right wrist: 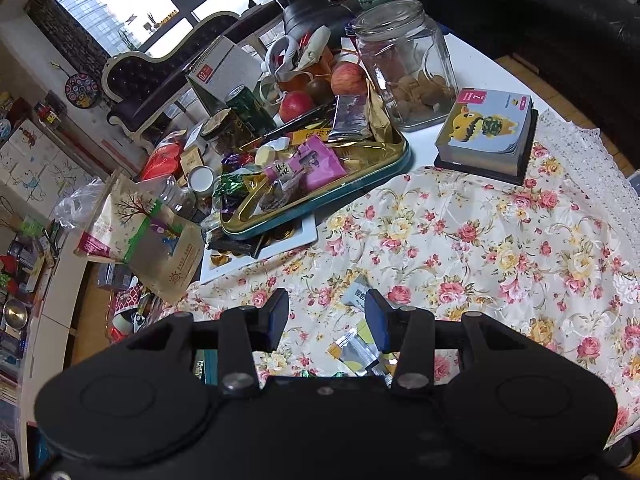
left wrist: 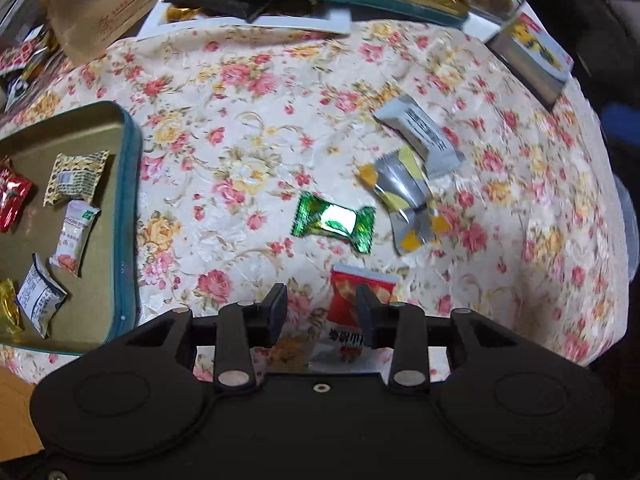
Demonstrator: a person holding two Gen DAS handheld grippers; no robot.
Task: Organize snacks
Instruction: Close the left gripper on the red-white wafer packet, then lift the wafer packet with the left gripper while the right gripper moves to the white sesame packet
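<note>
Left wrist view
- left gripper (left wrist: 322, 304): jaws spread apart, nothing clamped; low over the floral tablecloth (left wrist: 248, 92).
- red-orange snack packet (left wrist: 354, 300): flat on the cloth, under the gap, closer to the right finger, which overlaps its edge; touching or not, can't tell.
- green foil candy (left wrist: 334, 222): on the cloth just ahead of the fingers, loose.
- silver-yellow packet (left wrist: 404, 196): right of the green candy, on the cloth.
- grey-white packet (left wrist: 420, 134): beyond the silver-yellow one, their edges meeting.
- tin tray (left wrist: 126, 216): left edge of frame, teal rim, gold inside; holds several snacks.
- yellow patterned packet (left wrist: 74, 176): in the tray, far part.
- white packet (left wrist: 74, 236): in the tray, middle.

Right wrist view
- right gripper (right wrist: 326, 318): jaws apart, holding nothing; above the cloth.
- silver-yellow packet (right wrist: 356, 350): under the gripper, between the fingers, partly hidden.
- grey-white packet (right wrist: 356, 292): just ahead of the fingertips on the cloth.
- second tin (right wrist: 360, 178): far side of the cloth, piled with mixed wrapped snacks.
- glass jar (right wrist: 404, 64): behind that tin, lid on, brown pieces at the bottom.
- small book (right wrist: 488, 128): right of the jar, cartoon cover.
</note>
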